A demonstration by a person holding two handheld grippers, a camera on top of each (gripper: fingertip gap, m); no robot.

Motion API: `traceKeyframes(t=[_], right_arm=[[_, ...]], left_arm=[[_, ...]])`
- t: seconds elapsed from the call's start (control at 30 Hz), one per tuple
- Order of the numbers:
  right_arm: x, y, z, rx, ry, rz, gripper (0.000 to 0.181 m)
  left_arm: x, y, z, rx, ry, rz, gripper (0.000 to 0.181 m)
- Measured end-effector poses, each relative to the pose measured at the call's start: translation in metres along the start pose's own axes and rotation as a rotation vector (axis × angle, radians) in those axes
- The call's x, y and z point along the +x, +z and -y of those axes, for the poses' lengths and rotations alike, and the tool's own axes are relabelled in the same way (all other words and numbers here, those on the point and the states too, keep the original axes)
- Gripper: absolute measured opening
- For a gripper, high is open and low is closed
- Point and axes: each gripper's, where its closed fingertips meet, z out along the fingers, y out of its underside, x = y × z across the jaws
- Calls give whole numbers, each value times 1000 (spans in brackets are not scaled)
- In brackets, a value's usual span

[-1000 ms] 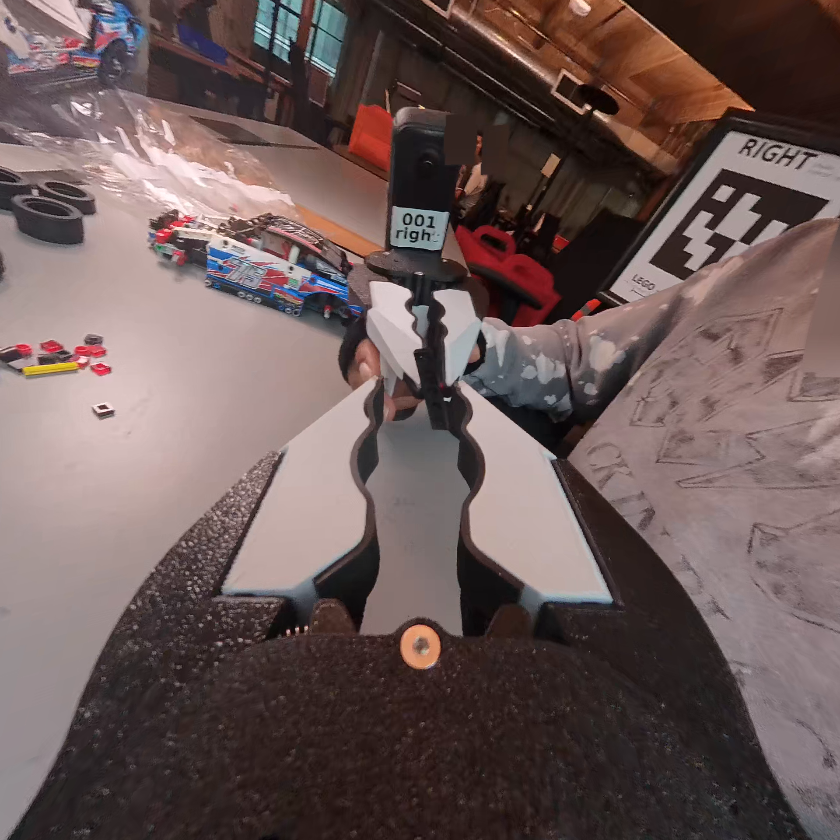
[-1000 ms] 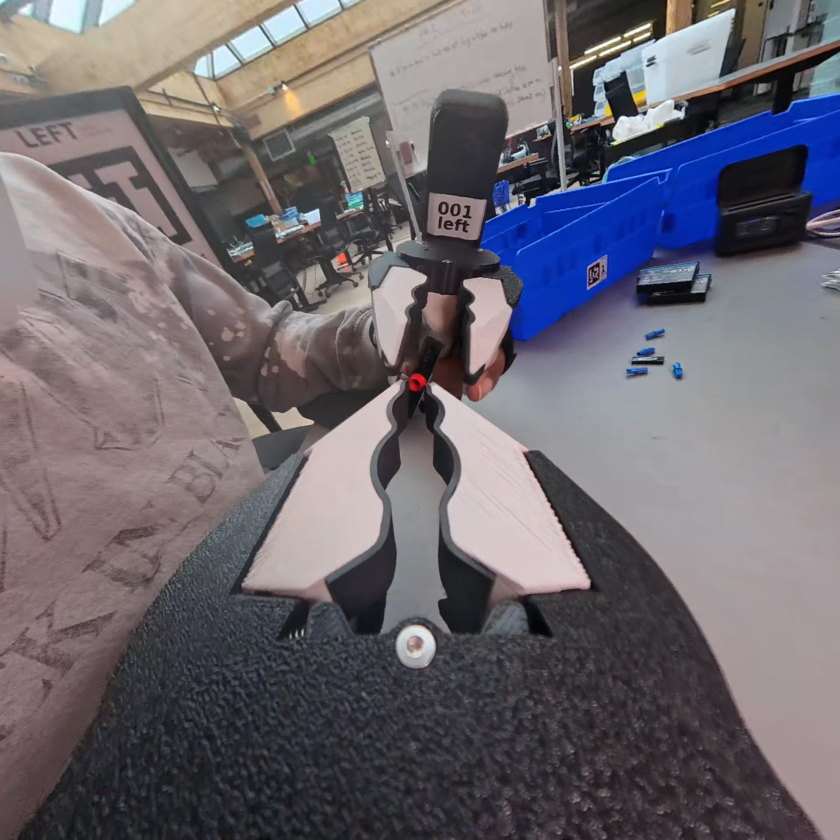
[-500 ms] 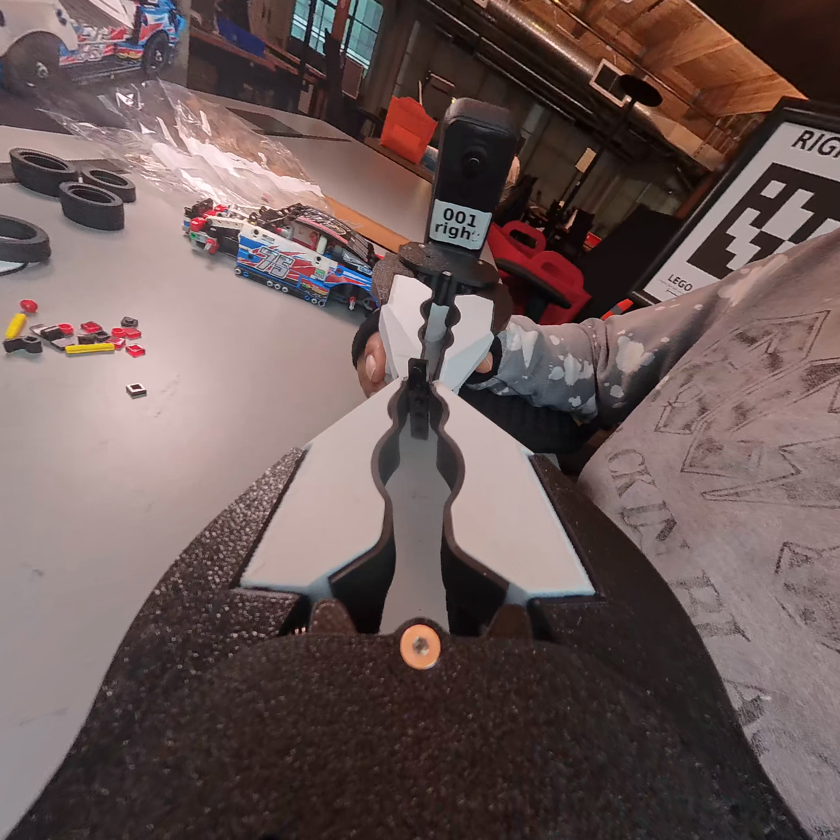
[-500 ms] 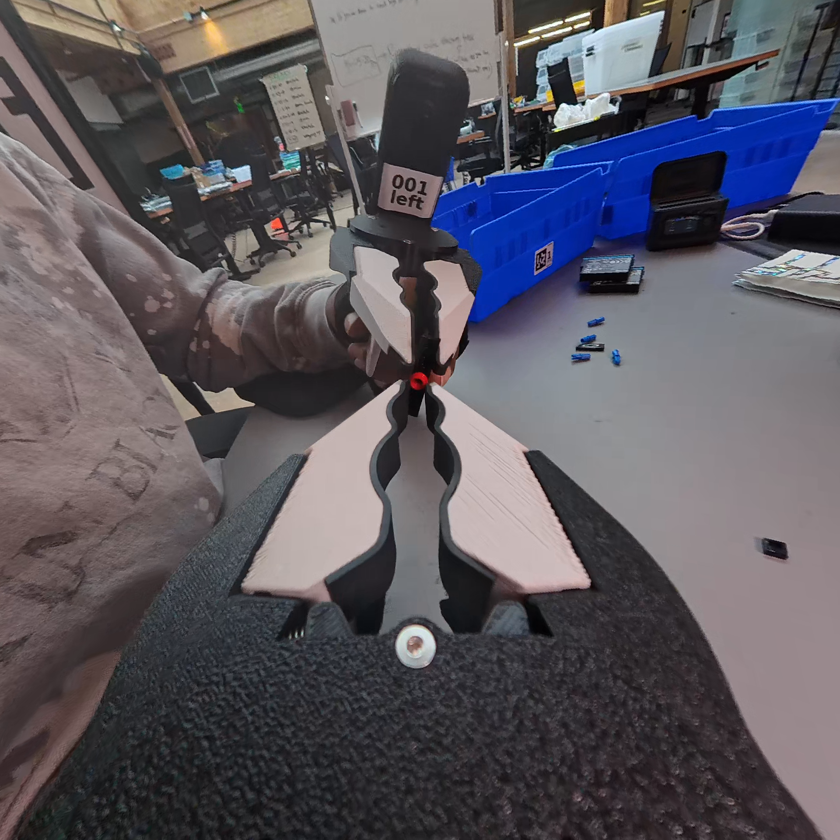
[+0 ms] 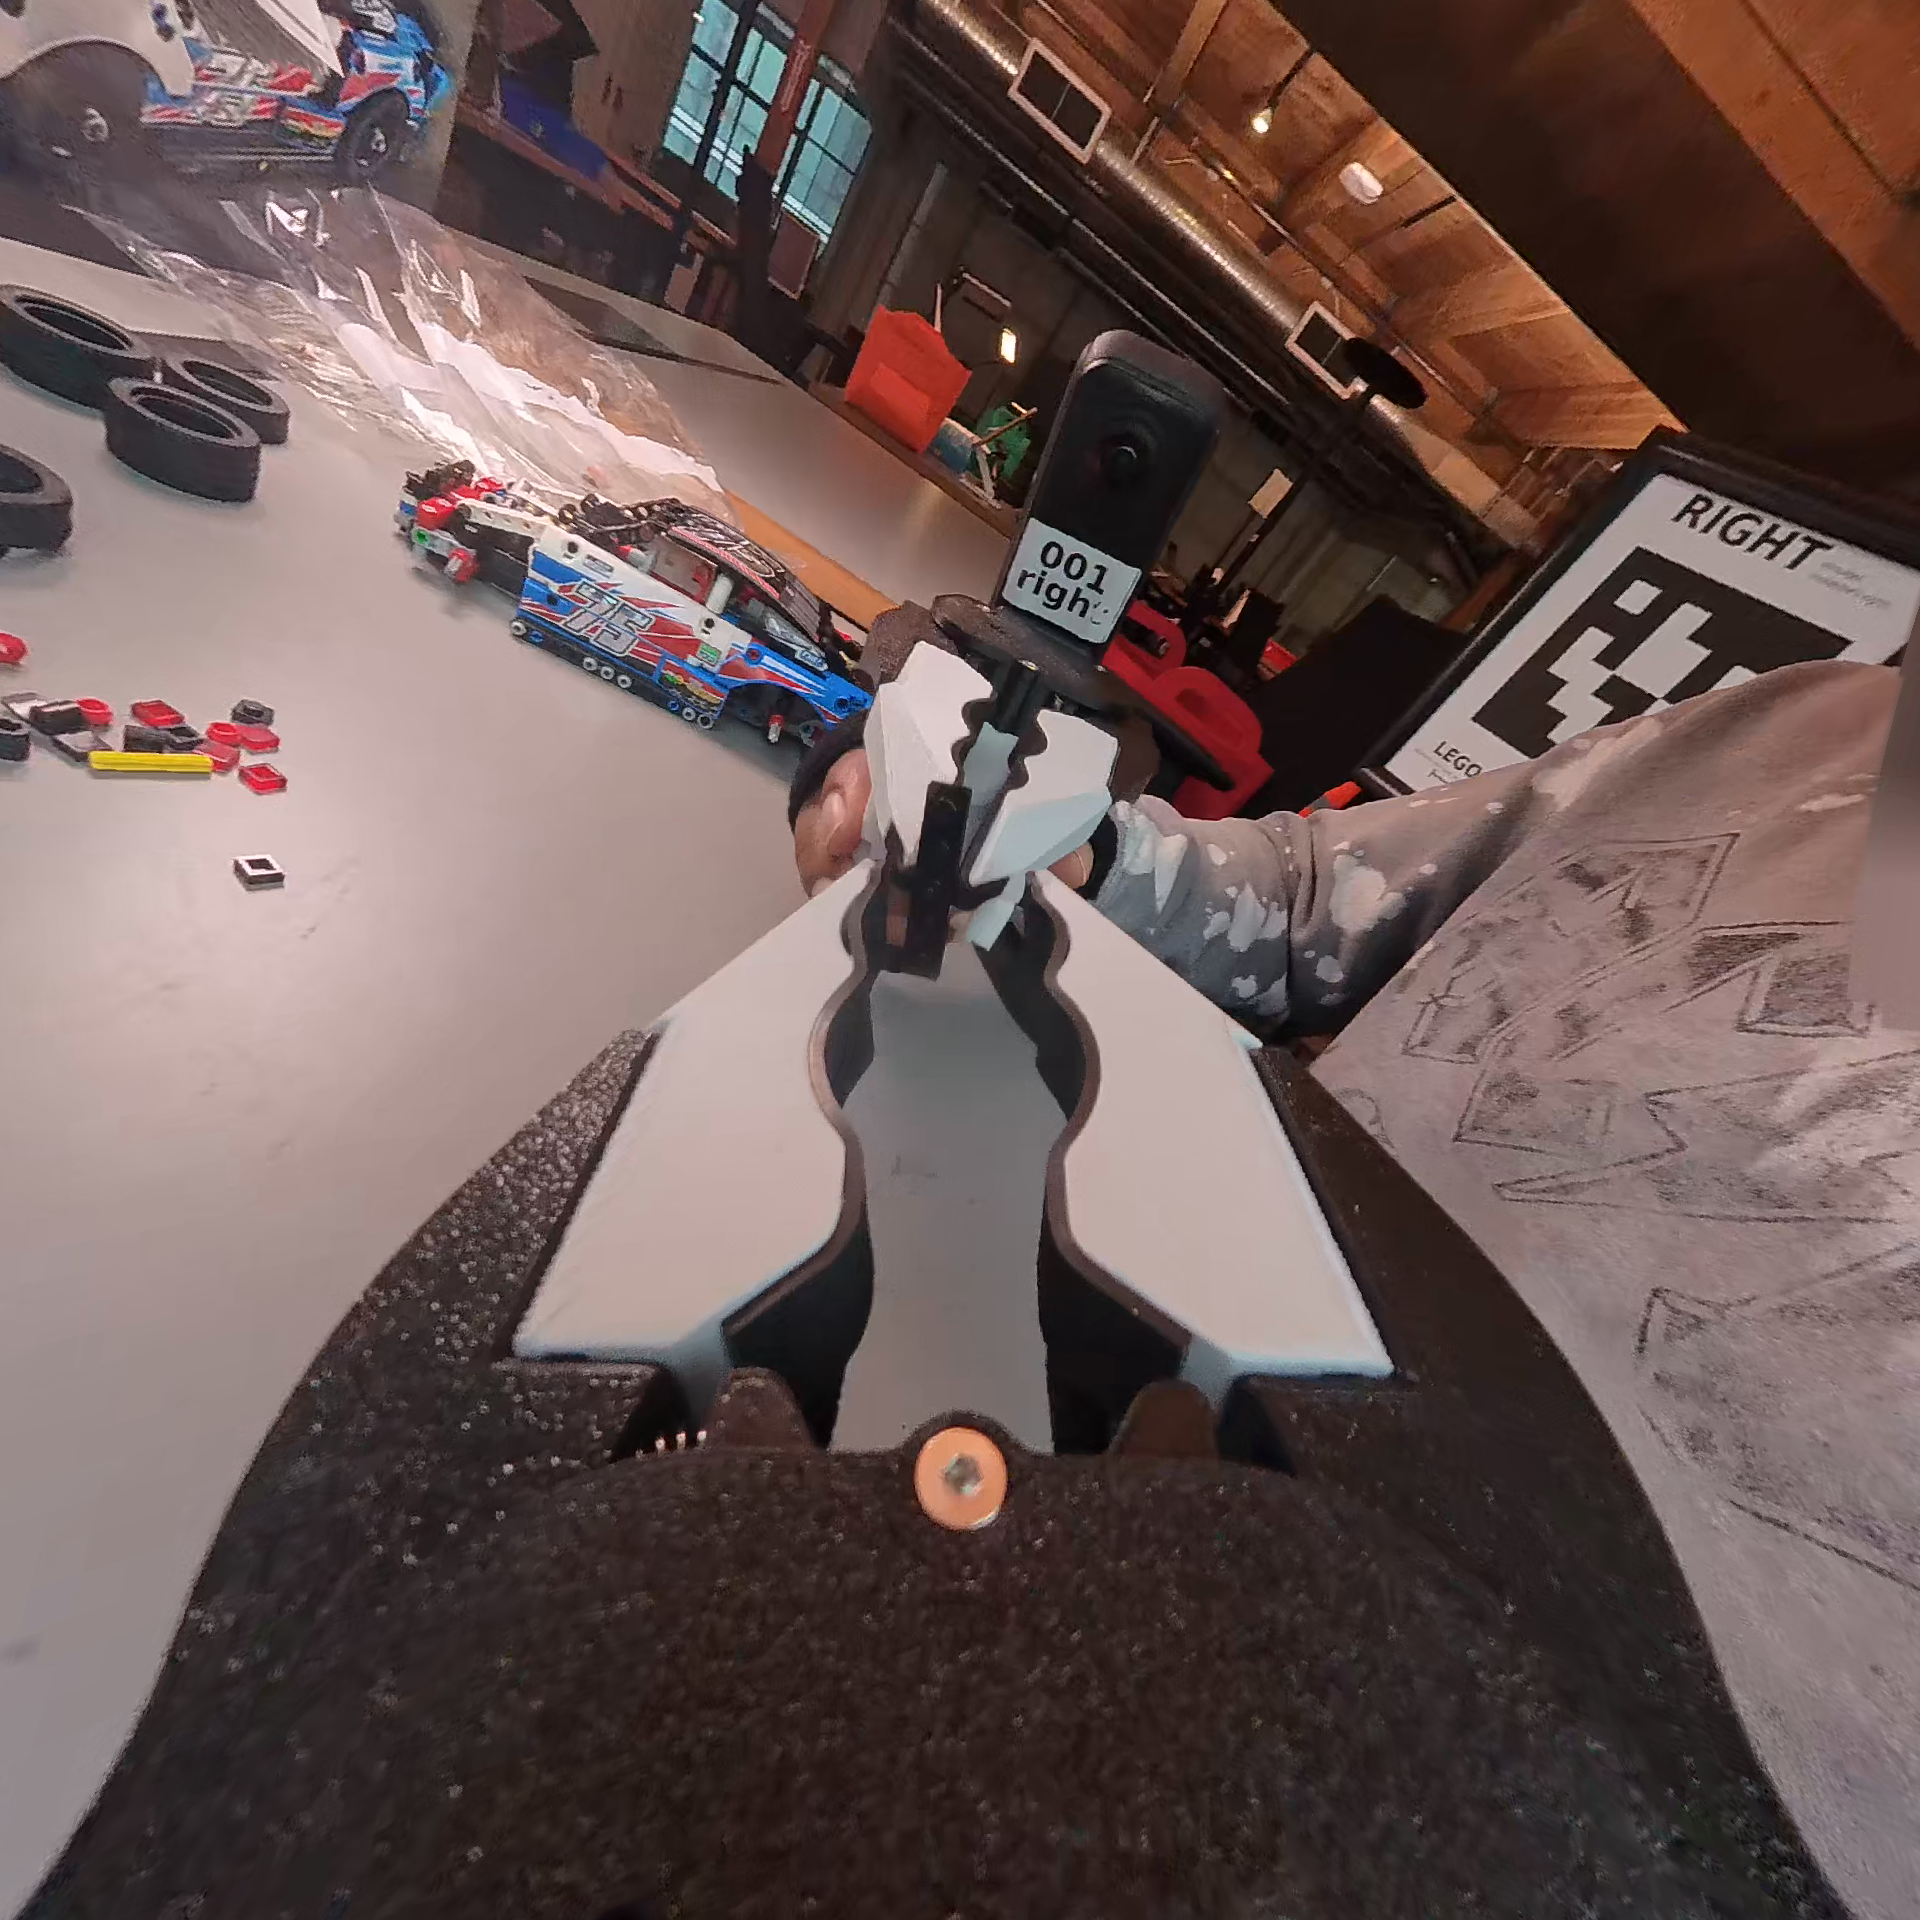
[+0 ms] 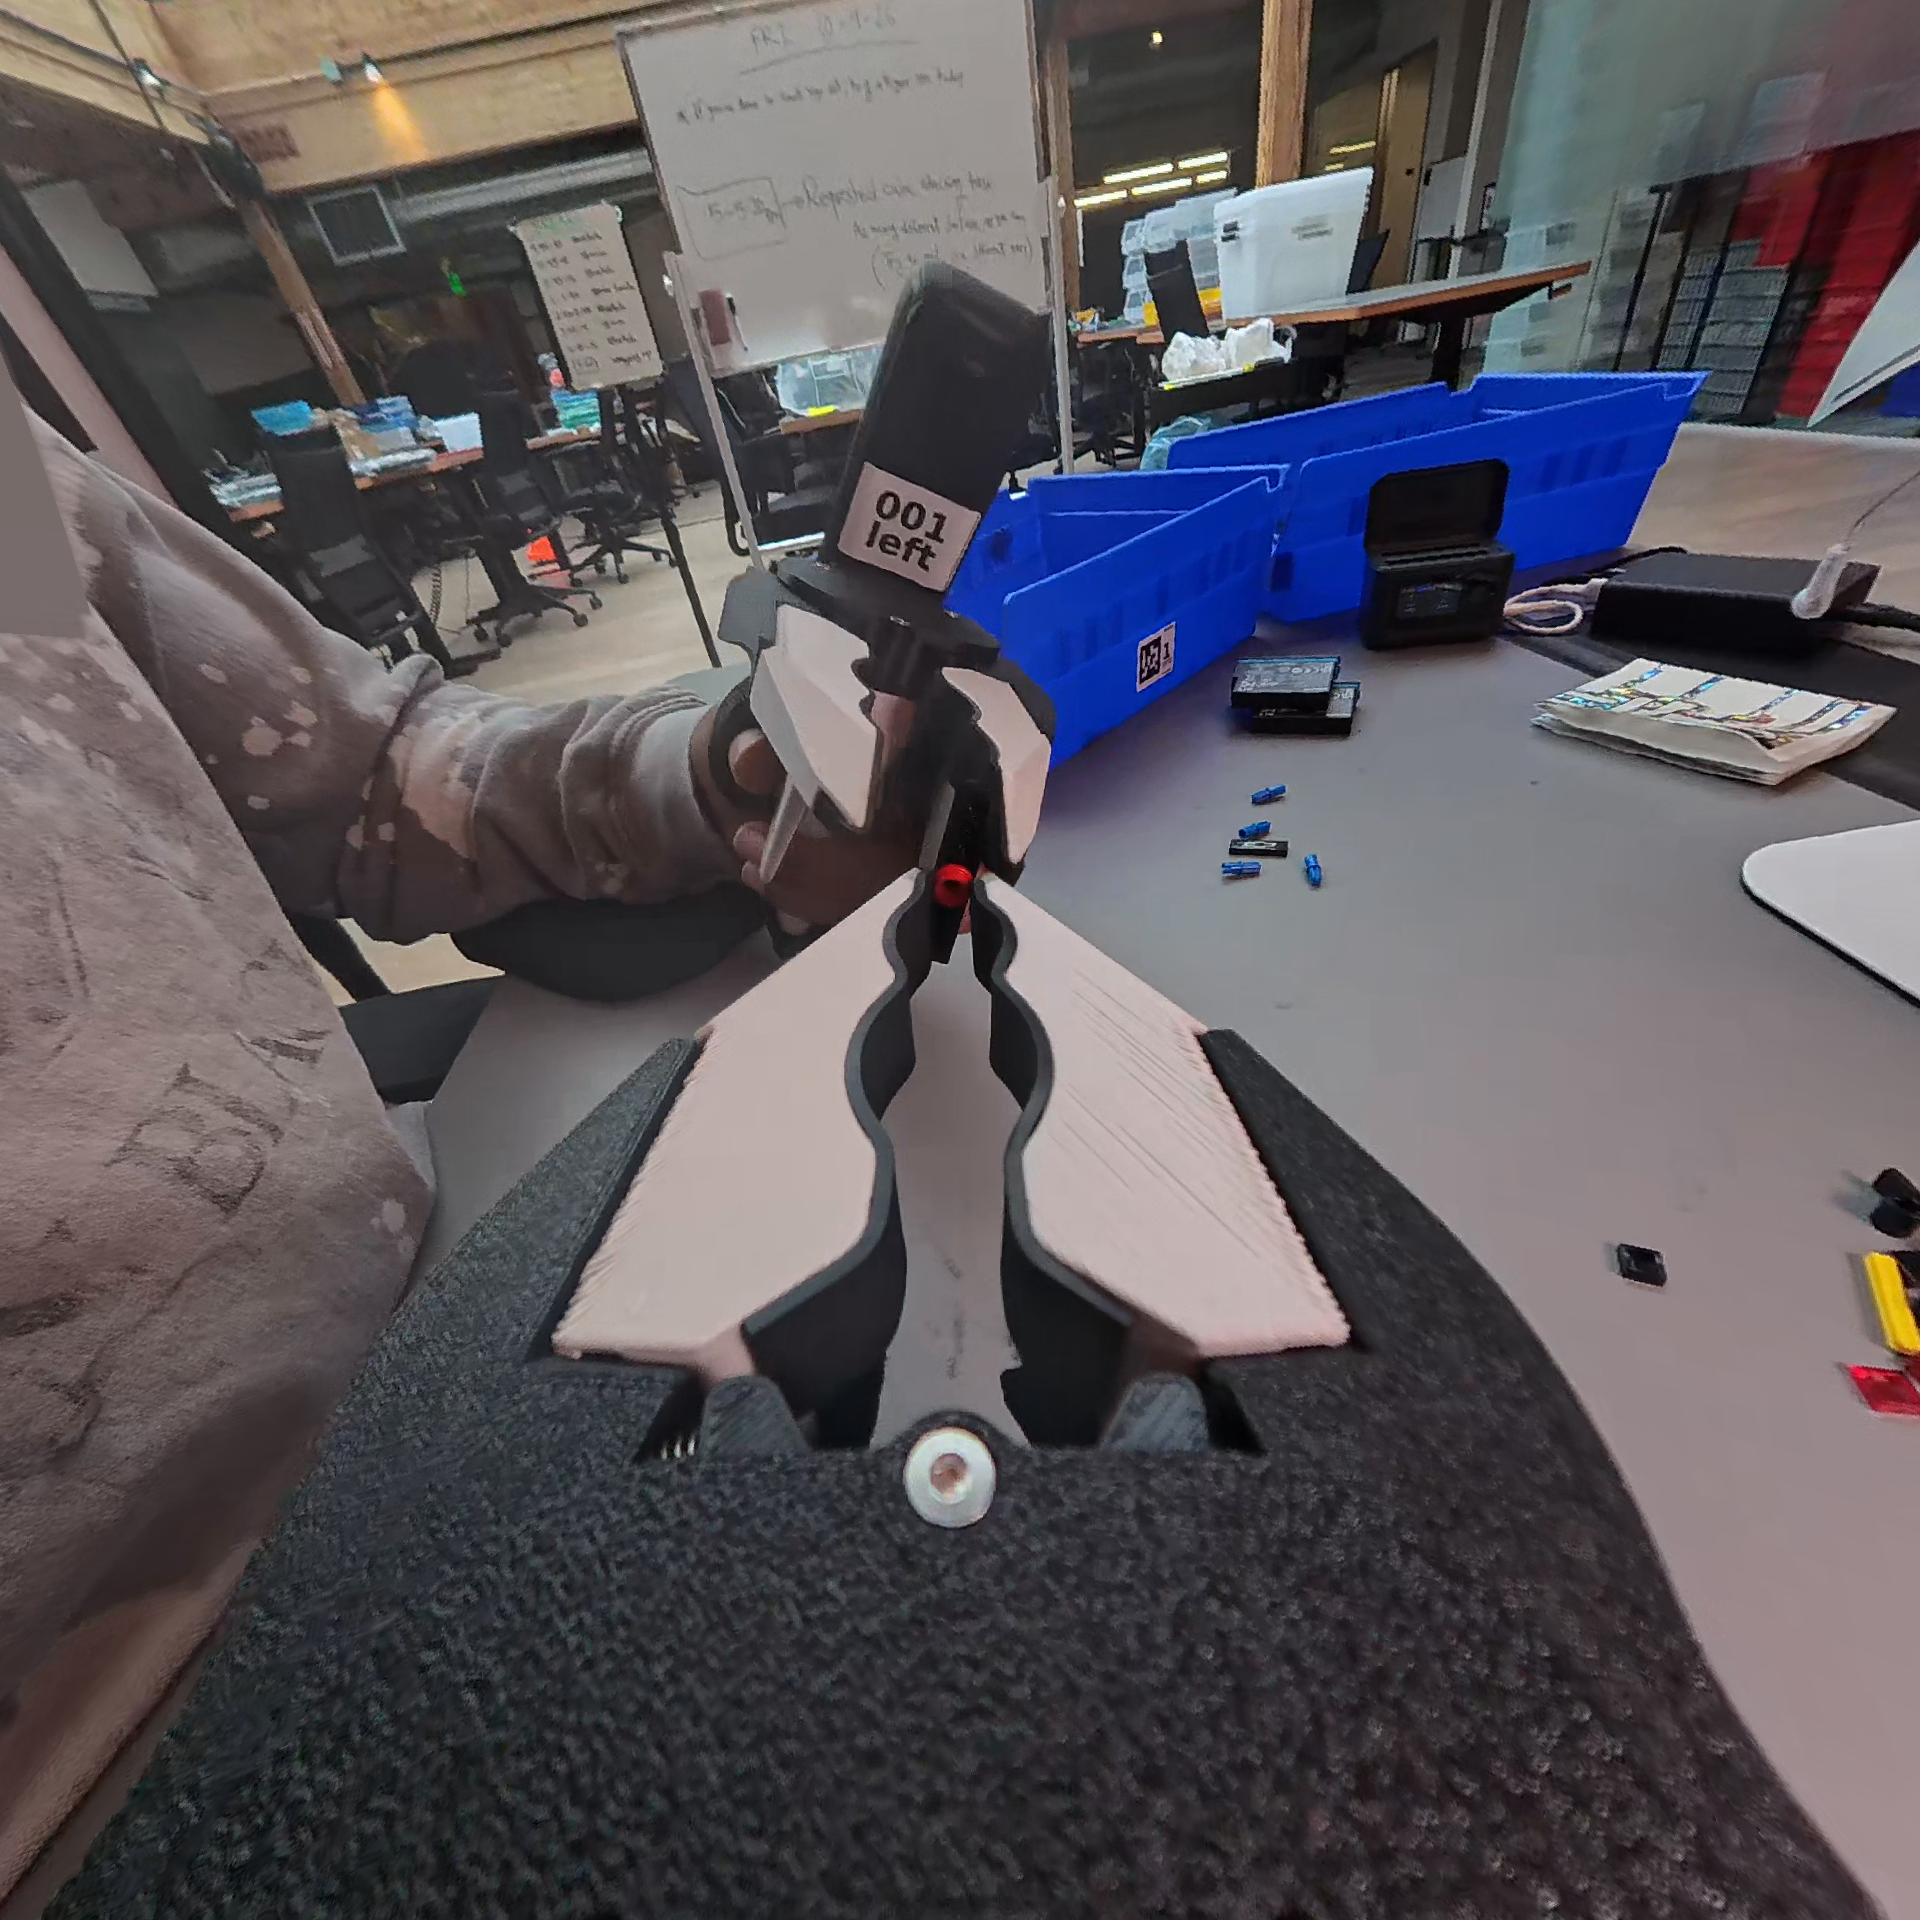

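My right gripper is shut on a small black beam with a red pin at its near end, held above the grey table. My left gripper faces it tip to tip. Its fingers stand apart on either side of the same beam, which leans against the left-hand finger. In the right wrist view the left gripper shows with its white fingers spread around the beam's far end. In the left wrist view the right gripper is pinched on the beam. A person's hands hold both.
A blue, white and red toy car, black tyres, loose red and yellow pieces and a clear bag lie on the left. Blue bins, blue pins, a booklet and a black case lie on the right.
The left gripper's fingers closed in on the beam half a second ago and now stand apart again. Both grippers have tilted, and the right gripper has kept hold of the beam throughout.
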Motion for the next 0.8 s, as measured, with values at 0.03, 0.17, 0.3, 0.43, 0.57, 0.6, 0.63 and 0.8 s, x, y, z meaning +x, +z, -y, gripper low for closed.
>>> traceKeyframes(t=[0.03, 0.17, 0.3, 0.43, 0.57, 0.6, 0.63, 0.8], right_arm=[[0, -2, 3, 17, 11, 7, 6], [-7, -1, 7, 44, 60, 57, 6], [-7, 2, 6, 51, 90, 61, 5], [-1, -3, 9, 82, 151, 64, 5], [6, -5, 7, 82, 176, 48, 5], [7, -5, 6, 77, 169, 43, 5], [10, -5, 5, 63, 159, 21, 5], [102, -29, -21, -171, 43, -440, 6]], left_arm=[[1, 0, -2, -13, -4, -10, 24], [2, 7, -15, -91, 64, 20, 19], [2, 8, -14, -90, 107, 47, 6], [-4, -4, 11, 33, 115, 112, 6], [-12, -29, 31, 114, 147, 175, 5], [-12, -31, 31, 117, 147, 180, 5], [-12, -31, 32, 117, 142, 182, 5], [-43, -37, 25, 58, 150, 354, 6]])
